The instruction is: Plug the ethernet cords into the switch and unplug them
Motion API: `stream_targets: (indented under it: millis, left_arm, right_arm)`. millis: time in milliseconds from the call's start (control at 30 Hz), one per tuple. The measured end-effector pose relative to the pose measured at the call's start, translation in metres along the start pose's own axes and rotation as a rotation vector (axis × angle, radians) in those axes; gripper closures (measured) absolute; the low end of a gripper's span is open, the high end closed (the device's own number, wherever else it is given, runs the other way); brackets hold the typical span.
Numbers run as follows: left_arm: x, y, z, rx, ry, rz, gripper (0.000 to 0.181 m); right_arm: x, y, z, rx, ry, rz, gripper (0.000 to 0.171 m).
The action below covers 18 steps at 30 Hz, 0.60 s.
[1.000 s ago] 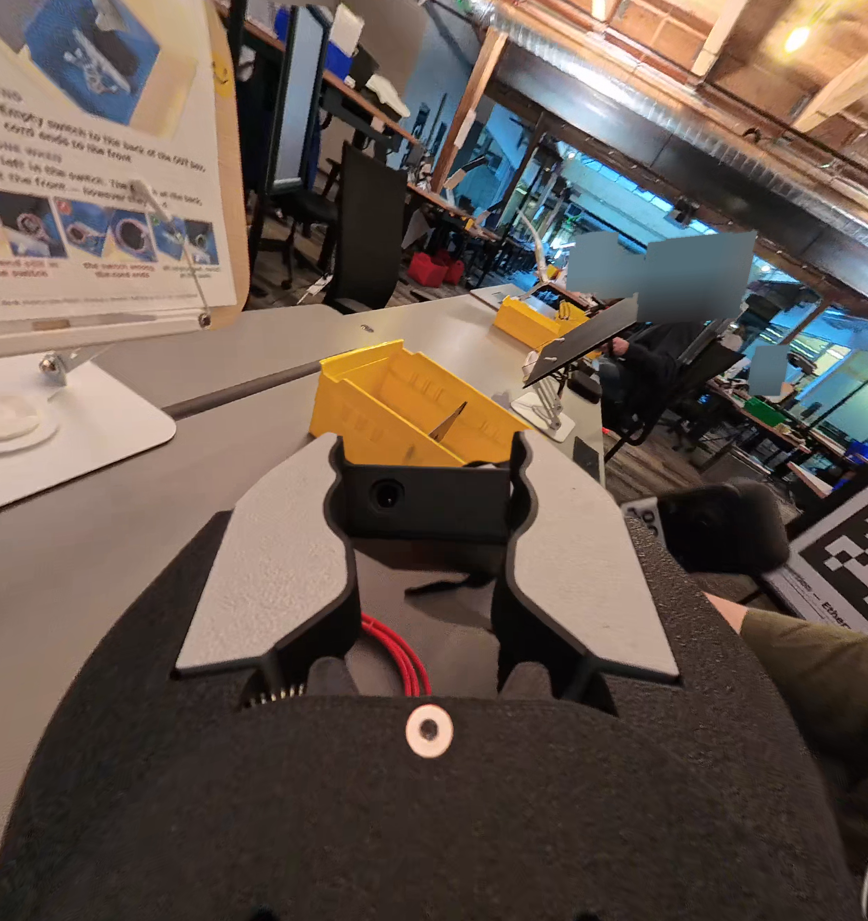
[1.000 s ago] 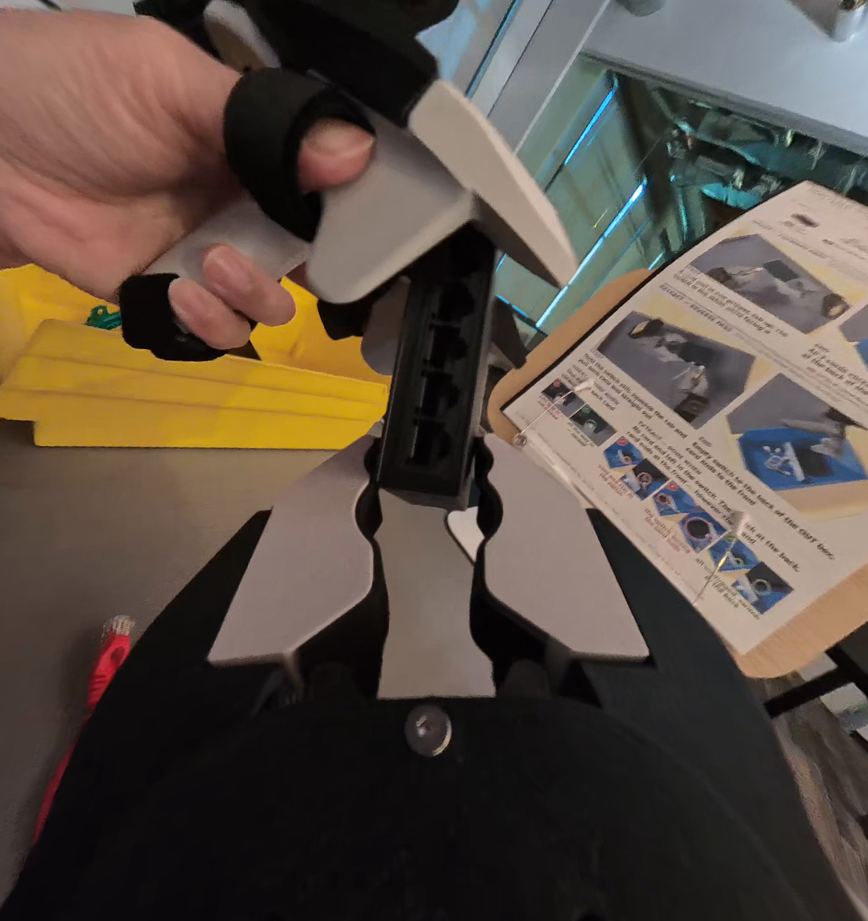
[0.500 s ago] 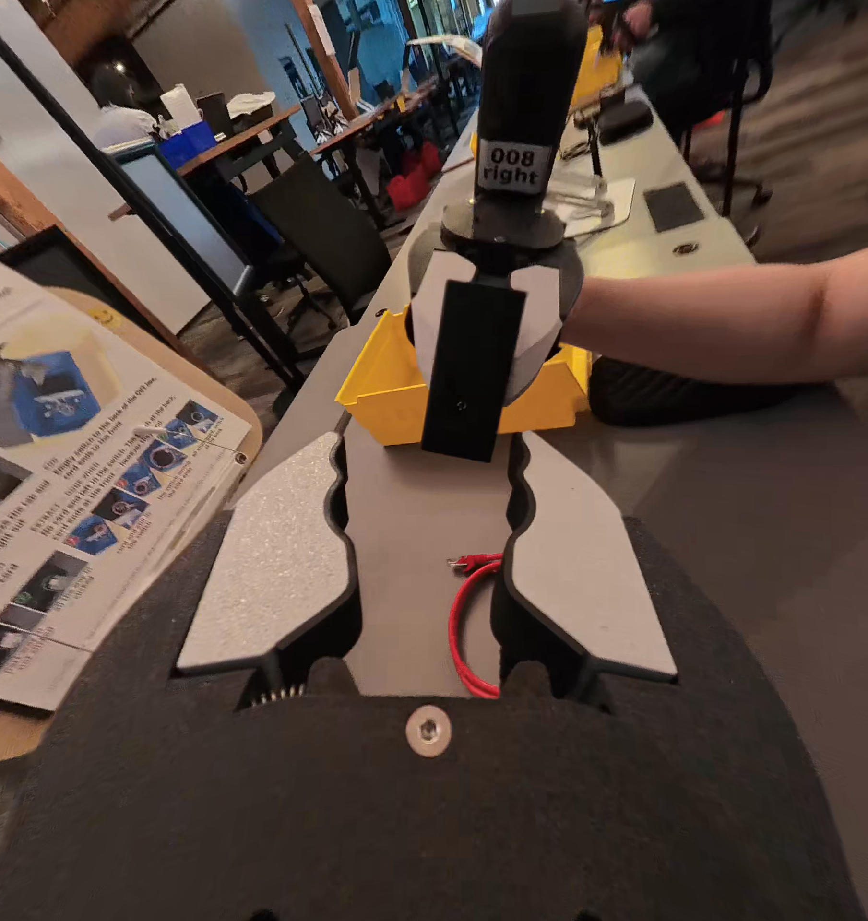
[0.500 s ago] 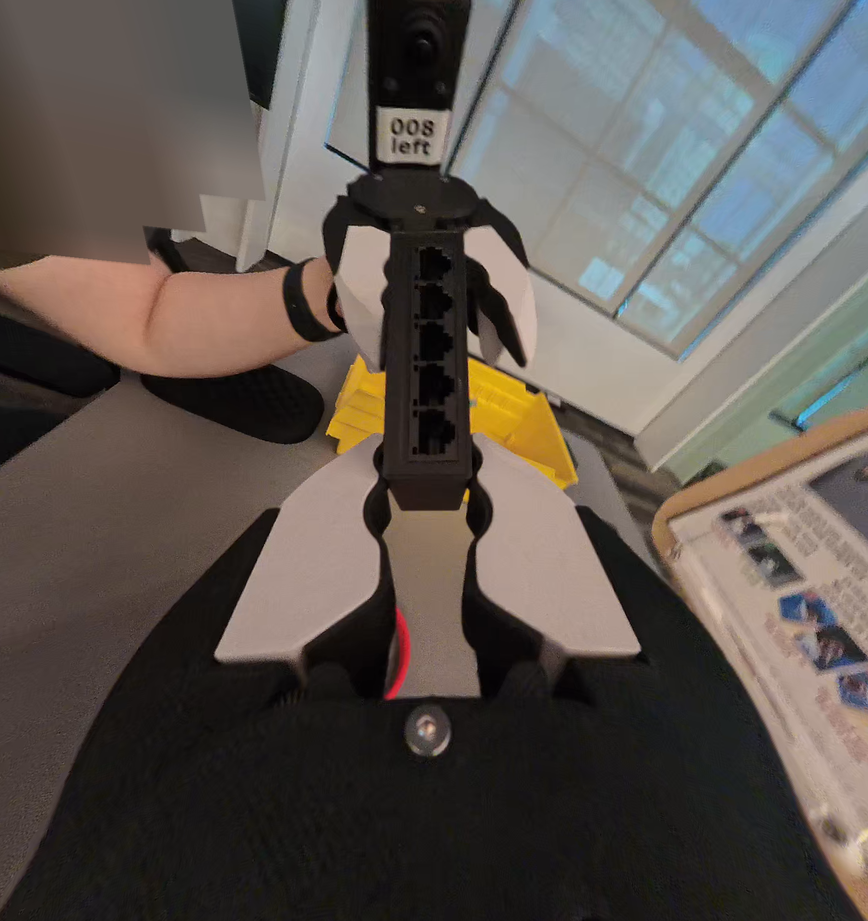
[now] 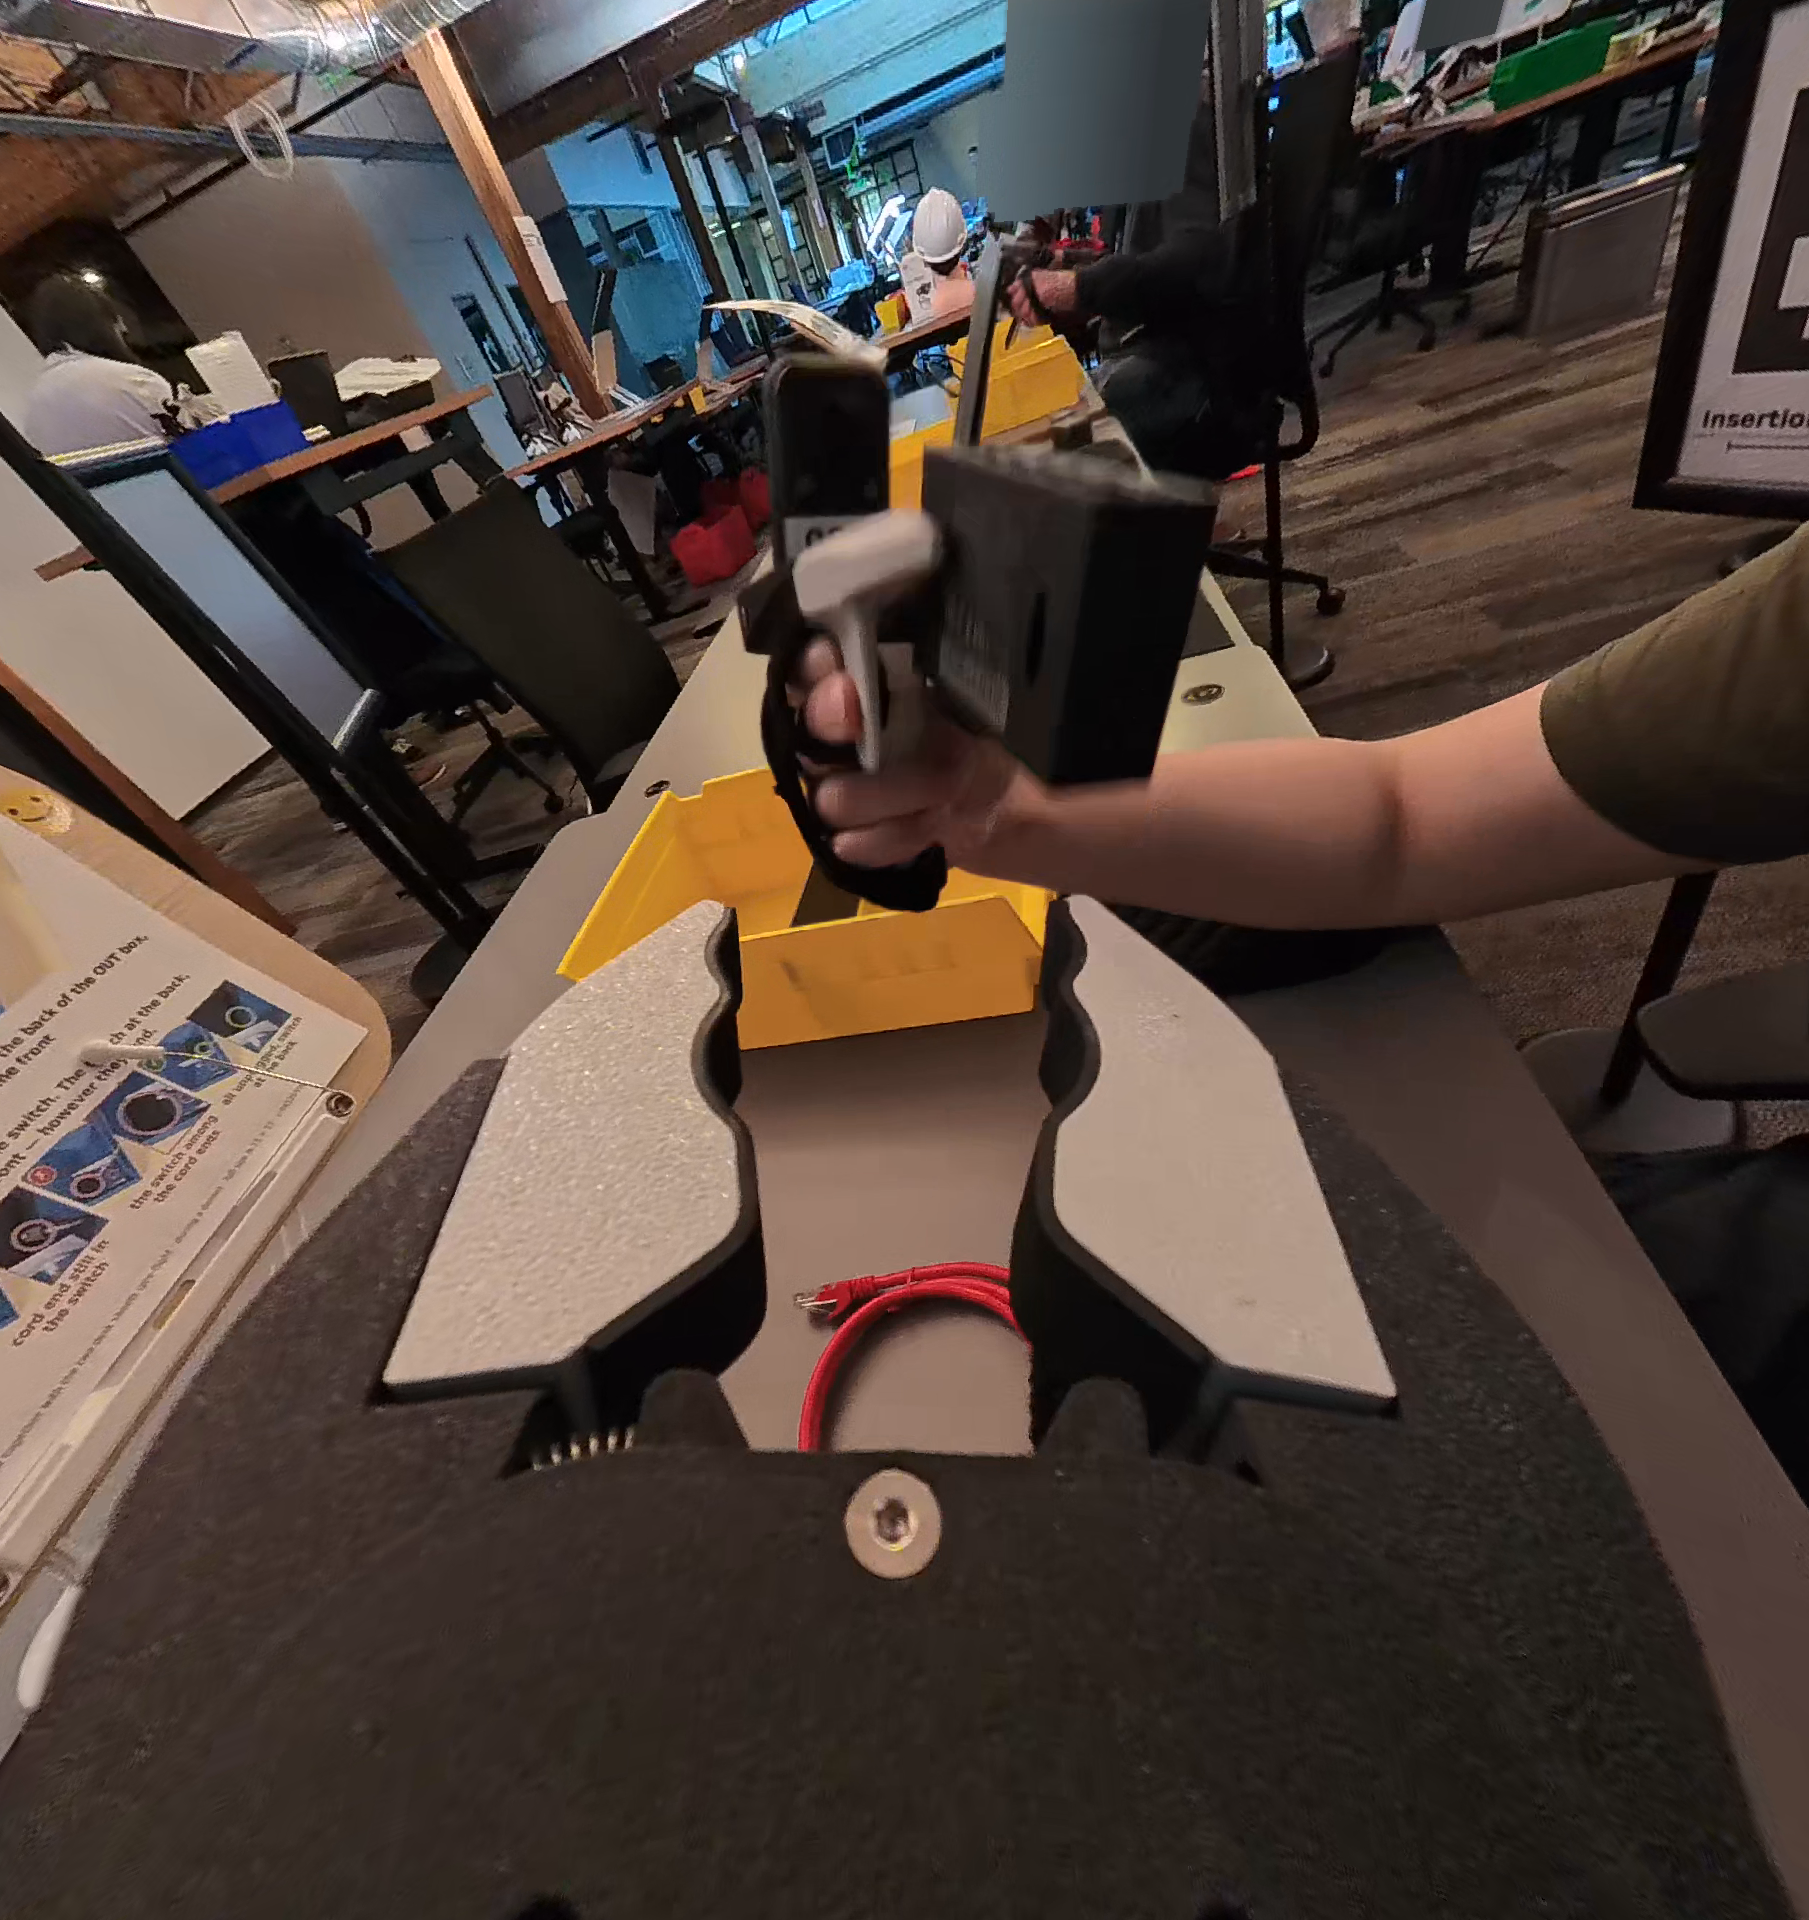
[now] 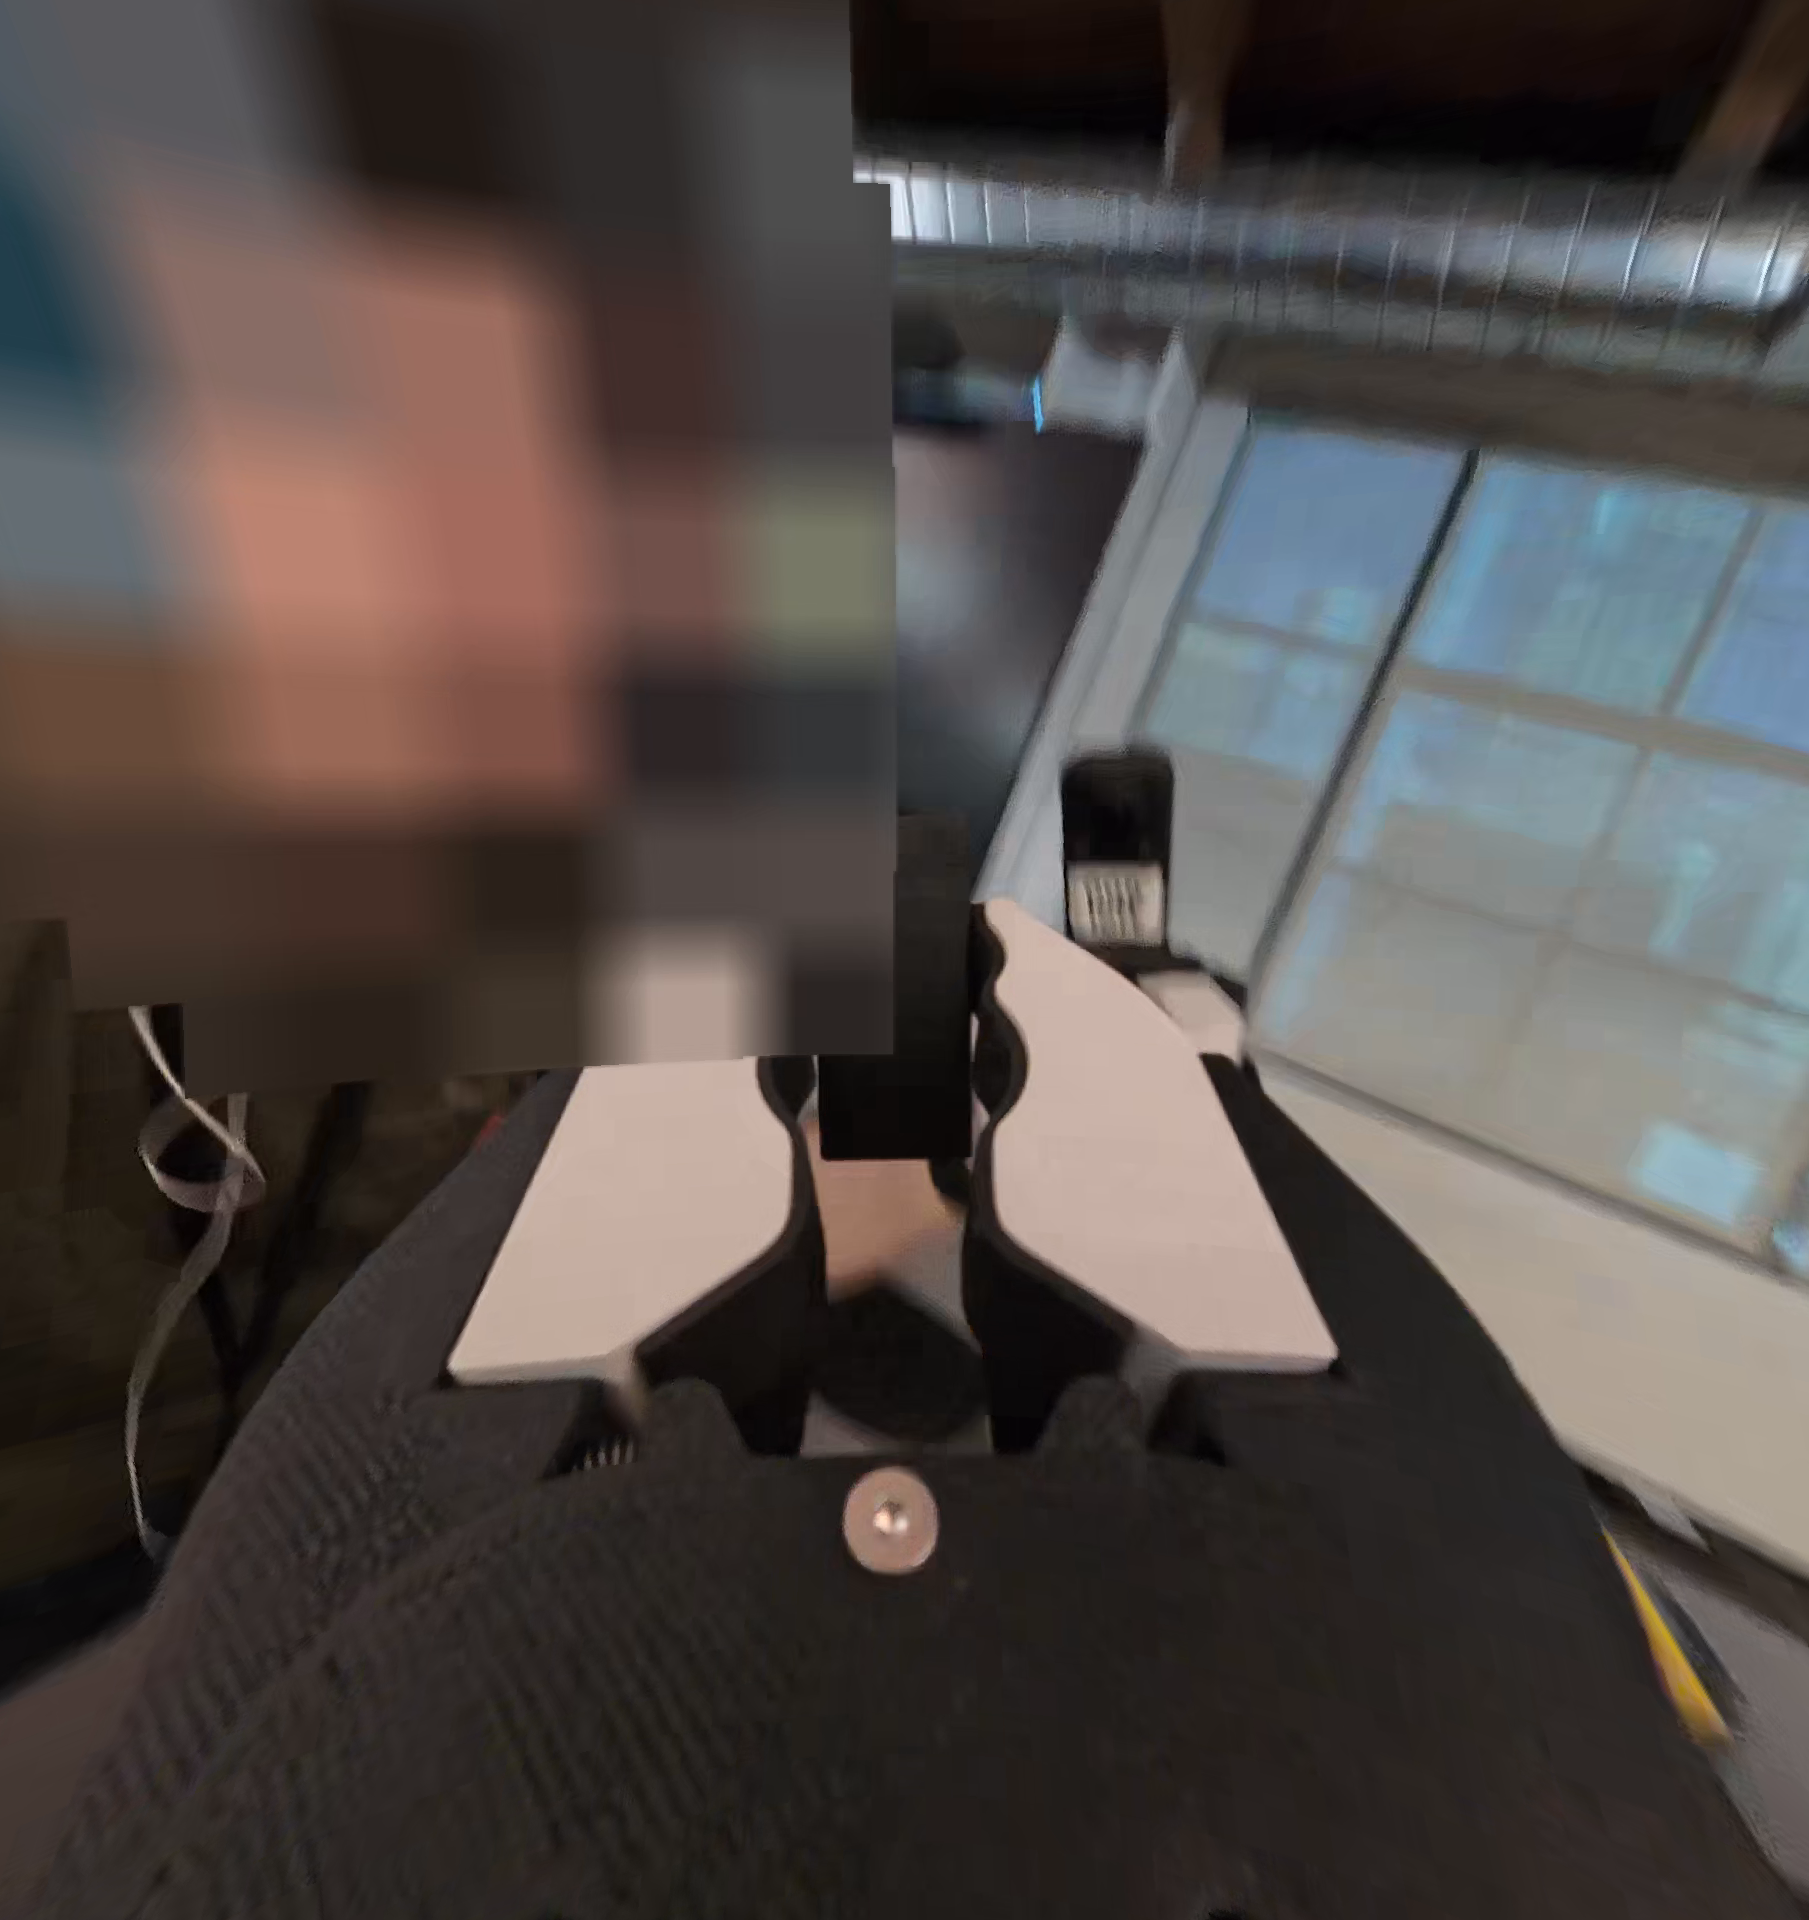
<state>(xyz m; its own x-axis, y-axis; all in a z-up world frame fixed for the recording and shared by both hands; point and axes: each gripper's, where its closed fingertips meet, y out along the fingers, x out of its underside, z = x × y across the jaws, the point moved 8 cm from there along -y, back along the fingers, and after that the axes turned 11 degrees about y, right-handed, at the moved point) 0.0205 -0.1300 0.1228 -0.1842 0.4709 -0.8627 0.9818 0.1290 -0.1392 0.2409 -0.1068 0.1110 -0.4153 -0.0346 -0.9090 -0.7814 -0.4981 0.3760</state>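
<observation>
Likely rigid and light, the switch sits clamped edgewise in the right tongs; the left tongs gape empty, the limp red cord at six o'clock best pinched at its plug.

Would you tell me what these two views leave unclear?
- Switch ports: the right wrist view is motion-blurred and a patch covers its upper part.
- Red cord: the left gripper's finger and body cut it off in the left wrist view.
- Yellow bin contents: its front wall hides them.

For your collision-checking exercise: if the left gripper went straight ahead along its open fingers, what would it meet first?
Probably the yellow bin, sitting on the grey table straight beyond the empty left gripper. Depth is unclear. The red cord lies beneath the fingers.
</observation>
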Motion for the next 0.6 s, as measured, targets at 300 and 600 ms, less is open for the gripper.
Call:
stream_targets:
  millis: [300,600]
  left_arm:
    - [-0.004,-0.005,-0.004,-0.053,-0.008,0.015,0.128]
    - [-0.012,0.003,0.005,-0.049,0.026,0.026,0.126]
  right_arm:
    - [-0.036,-0.015,-0.005,-0.093,0.094,0.601,0.143]
    - [-0.026,0.002,0.003,-0.057,0.228,0.73,0.143]
